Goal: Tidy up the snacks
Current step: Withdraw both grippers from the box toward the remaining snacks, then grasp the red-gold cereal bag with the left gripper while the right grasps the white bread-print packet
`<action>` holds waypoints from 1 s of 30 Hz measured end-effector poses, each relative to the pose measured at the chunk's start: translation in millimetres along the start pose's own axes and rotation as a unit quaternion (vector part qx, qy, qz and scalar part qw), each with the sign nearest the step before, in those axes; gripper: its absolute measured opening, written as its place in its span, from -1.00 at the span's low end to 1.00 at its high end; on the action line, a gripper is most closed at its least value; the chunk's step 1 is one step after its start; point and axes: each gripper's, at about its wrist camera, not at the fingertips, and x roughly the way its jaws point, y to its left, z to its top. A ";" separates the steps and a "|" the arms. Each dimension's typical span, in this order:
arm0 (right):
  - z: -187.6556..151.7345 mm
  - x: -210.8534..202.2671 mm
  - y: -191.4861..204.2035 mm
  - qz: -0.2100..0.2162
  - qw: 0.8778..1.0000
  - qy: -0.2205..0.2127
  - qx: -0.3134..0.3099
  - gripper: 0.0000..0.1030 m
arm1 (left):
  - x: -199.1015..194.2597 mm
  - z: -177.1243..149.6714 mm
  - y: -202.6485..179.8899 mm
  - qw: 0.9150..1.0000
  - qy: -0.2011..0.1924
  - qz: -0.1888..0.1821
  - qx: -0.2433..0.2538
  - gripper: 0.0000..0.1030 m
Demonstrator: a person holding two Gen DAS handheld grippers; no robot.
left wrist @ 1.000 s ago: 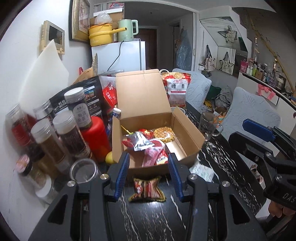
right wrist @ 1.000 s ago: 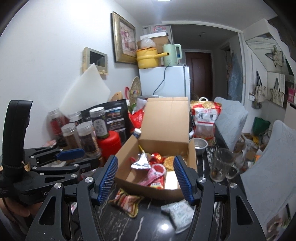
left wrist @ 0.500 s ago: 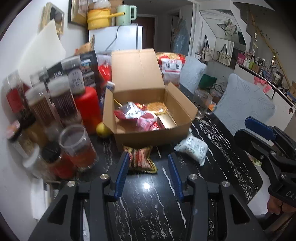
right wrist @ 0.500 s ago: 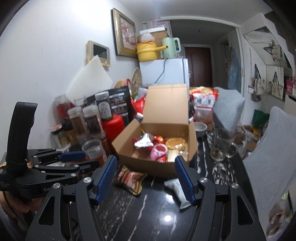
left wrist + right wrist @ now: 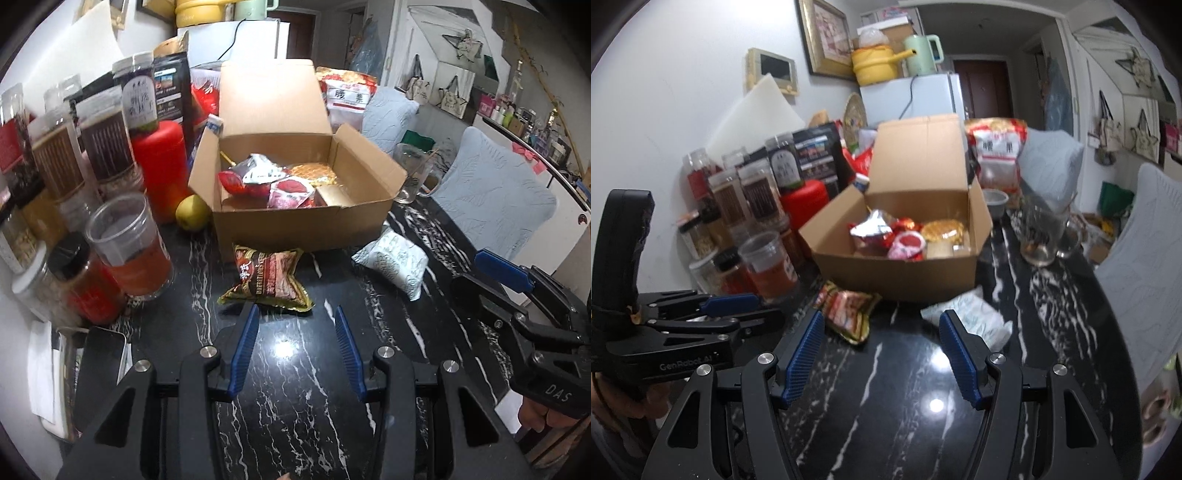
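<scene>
Both grippers hang over a black marble-patterned counter (image 5: 295, 387) with nothing held.

Left gripper (image 5: 294, 314): jaws apart by a modest gap, nothing between the blue pads. It points down at a brown-and-gold snack packet (image 5: 267, 277), which lies flat on the counter just beyond the fingertips and is not touched.

Right gripper (image 5: 882, 319): jaws apart, wider than the left pair, empty. A white snack packet (image 5: 975, 317) lies on the counter just beside its right fingertip; whether the two touch cannot be told, since this view is blurred. The brown-and-gold packet shows here beyond the left fingertip.

Cardboard box (image 5: 295, 221): open, lid flap standing upright at the back, resting on the counter directly behind both loose packets. The brown-and-gold packet's far end sits against or very close to the box front. Inside lie several wrapped snacks (image 5: 273, 181), mostly red and silver foil, with one round golden item toward the back right.

Surroundings: clear jars (image 5: 107, 140) with white lids and a red canister (image 5: 162, 166) crowd the counter to the left of the box; a yellow fruit (image 5: 192, 212) sits at the box's left front corner. An open plastic cup (image 5: 129, 243) stands nearer the camera. A glass mug (image 5: 1043, 232) stands to the right of the box.
</scene>
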 end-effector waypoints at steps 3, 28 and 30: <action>-6.8 11.5 -4.6 -0.001 1.000 0.012 0.002 0.27 | 12.4 -3.7 1.6 1.000 0.007 0.000 -0.004 -0.17; -16.3 90.3 -52.5 -0.016 0.996 0.084 0.035 0.27 | 117.9 24.1 26.9 0.998 0.048 0.021 -0.017 -0.17; -15.4 93.2 -53.9 -0.015 0.996 0.085 0.036 0.27 | 123.4 27.4 24.7 0.998 0.050 0.028 -0.002 -0.17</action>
